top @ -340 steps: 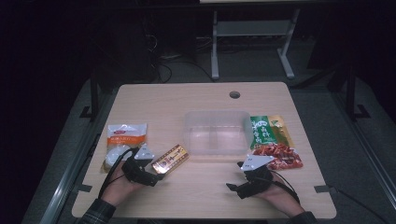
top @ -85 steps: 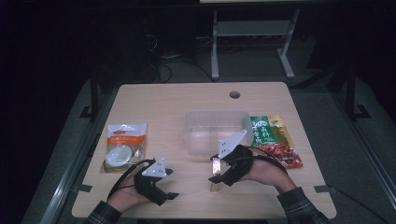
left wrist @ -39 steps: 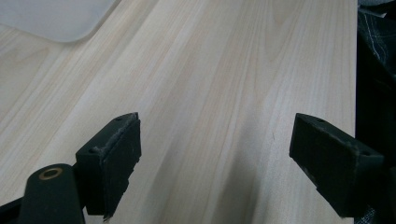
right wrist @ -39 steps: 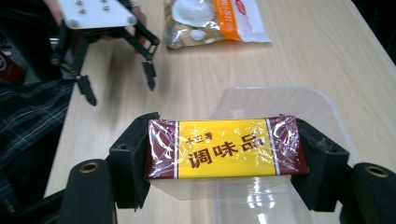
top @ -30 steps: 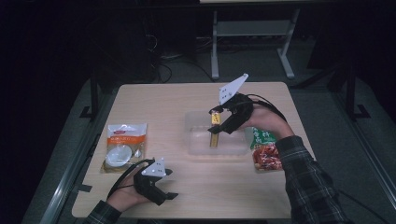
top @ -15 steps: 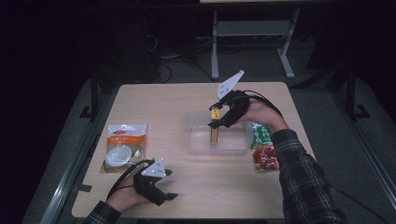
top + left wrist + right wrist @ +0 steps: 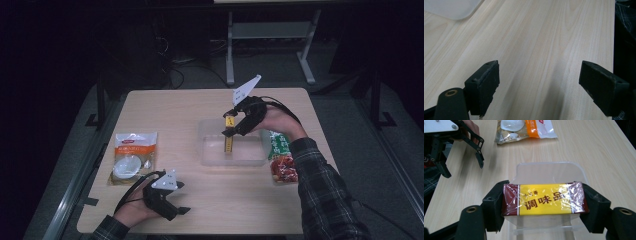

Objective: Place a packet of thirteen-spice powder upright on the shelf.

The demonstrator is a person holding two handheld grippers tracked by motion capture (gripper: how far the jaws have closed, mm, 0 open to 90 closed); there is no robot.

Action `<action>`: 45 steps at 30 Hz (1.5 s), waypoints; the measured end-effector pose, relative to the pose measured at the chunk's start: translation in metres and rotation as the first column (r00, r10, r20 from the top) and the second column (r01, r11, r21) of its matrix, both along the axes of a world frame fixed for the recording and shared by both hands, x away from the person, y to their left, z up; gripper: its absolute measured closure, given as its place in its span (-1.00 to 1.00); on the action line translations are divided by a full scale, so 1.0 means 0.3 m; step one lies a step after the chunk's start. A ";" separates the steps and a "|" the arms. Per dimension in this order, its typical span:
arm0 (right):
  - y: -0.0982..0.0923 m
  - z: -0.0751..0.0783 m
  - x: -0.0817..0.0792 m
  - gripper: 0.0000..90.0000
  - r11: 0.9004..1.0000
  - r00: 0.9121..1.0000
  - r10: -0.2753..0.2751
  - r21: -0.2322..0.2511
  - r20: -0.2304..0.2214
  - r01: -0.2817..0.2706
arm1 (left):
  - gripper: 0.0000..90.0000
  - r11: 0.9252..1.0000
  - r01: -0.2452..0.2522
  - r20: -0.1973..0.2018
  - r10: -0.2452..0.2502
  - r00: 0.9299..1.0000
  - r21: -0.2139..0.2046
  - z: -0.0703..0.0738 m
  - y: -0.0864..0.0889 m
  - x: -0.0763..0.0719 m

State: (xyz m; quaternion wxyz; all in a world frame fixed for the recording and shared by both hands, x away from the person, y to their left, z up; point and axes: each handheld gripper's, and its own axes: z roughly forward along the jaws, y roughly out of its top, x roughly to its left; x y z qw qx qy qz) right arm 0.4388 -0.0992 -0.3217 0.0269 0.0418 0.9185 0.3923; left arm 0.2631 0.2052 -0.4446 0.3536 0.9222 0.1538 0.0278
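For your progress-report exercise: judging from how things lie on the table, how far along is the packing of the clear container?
Done: nothing lies in the clear container yet. In hand: the right gripper clamps the yellow seasoning packet by its ends, hanging above the container. Left: release it inside, then probably the orange-and-white packet and the green and red packets, which lie on the table. The left gripper rests open.

Left gripper (image 7: pixel 539 85) low over the table (image 7: pixel 544 37), jaws wide apart, nothing between them, only bare light wood grain. Corner of a translucent box (image 7: pixel 451 8) on the table, far beyond the gripper and off to its left side. Dark plaid sleeve (image 7: pixel 625 22) at the table's right edge, past the right jaw
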 end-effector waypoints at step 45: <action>-0.033 -0.048 -0.109 -0.53 0.988 0.988 -0.151 -0.034 0.015 0.151 | -0.64 1.000 0.003 -0.012 -0.003 1.000 -0.006 -0.006 -0.008 -0.004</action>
